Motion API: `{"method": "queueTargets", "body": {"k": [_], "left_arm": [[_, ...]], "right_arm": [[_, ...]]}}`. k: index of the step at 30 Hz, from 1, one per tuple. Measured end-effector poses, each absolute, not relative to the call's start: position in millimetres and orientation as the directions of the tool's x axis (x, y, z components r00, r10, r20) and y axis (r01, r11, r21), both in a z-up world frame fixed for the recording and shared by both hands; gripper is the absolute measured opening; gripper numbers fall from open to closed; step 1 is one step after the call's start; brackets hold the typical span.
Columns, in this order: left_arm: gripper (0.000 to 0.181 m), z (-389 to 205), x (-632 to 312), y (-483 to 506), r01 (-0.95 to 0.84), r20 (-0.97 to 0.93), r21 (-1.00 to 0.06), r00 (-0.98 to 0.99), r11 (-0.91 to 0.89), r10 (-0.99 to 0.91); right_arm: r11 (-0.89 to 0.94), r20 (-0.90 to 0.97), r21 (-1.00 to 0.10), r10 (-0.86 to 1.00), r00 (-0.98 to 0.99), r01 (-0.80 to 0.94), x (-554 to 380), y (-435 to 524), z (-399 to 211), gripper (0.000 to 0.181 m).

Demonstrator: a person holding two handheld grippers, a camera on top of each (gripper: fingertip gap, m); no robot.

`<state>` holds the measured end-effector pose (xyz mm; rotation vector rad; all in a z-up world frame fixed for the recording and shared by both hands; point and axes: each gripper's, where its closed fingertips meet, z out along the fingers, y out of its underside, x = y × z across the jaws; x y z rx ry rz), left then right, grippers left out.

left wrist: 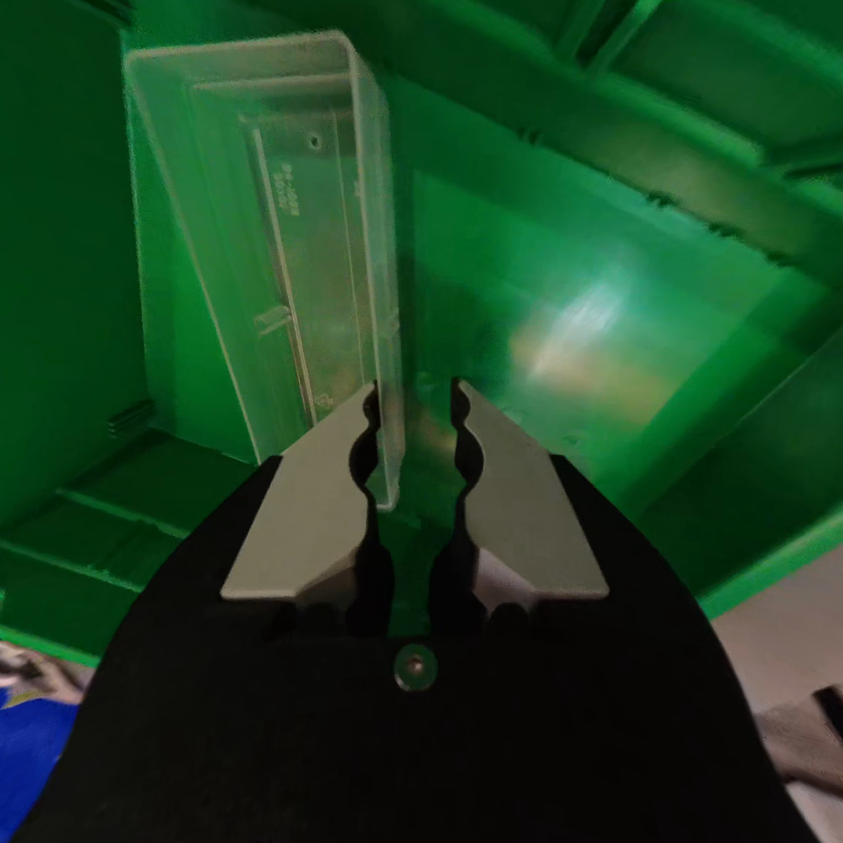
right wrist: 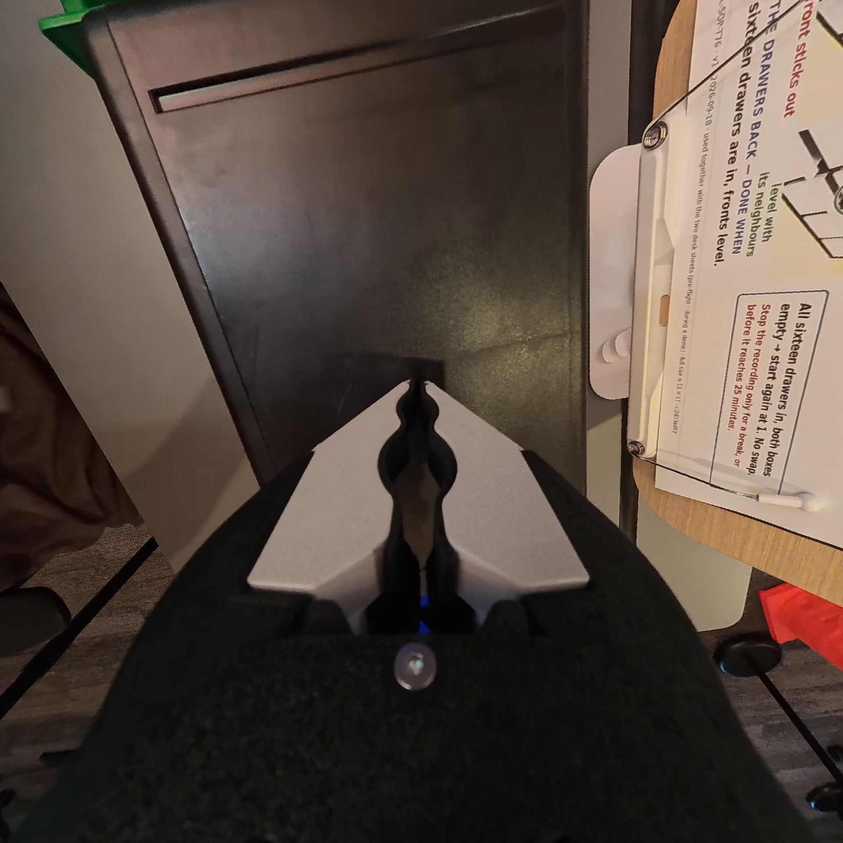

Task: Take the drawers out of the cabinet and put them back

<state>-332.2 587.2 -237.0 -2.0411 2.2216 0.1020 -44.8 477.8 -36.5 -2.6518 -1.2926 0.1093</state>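
In the left wrist view a clear plastic drawer (left wrist: 283, 219) stands on end inside a green box (left wrist: 593, 273). My left gripper (left wrist: 415, 387) is open. The drawer's near side wall (left wrist: 387, 433) stands between the fingers, close against the left finger (left wrist: 328, 479), with a clear gap to the right finger (left wrist: 511, 479). In the right wrist view my right gripper (right wrist: 417, 385) is shut, with nothing visible between the pads. Its tips are close to a flat black cabinet panel (right wrist: 365, 228). The view is blurred by motion.
A wooden board (right wrist: 661, 502) with a printed sheet (right wrist: 752, 273) and a white plastic holder (right wrist: 611, 273) stands right of the black panel. A red object (right wrist: 803, 620) lies low at the right. A green corner (right wrist: 59, 23) shows at the top left. Blue cloth (left wrist: 32, 748) lies at the lower left.
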Motion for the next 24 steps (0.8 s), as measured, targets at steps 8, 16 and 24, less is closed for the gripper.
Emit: {"method": "queueTargets", "body": {"k": [8,16,24], "left_arm": [[0.104,-201,-330,605,-0.968,-0.119,-0.220,0.147,-0.118,-0.982],[0.136,-212,-319,622,-0.973,-0.137,-0.195,0.148,-0.120,-0.979],[0.124,-242,-333,626,-0.999,-0.139,-0.032,0.040,-0.036,-0.989]], "right_arm": [[-0.605,0.027,-0.210,0.781,0.624,0.768,-45,478,-36,0.000],[-0.613,0.033,-0.192,0.776,0.630,0.766,-45,478,-37,0.000],[-0.616,0.040,-0.167,0.776,0.629,0.770,-45,478,-37,0.000]]}}
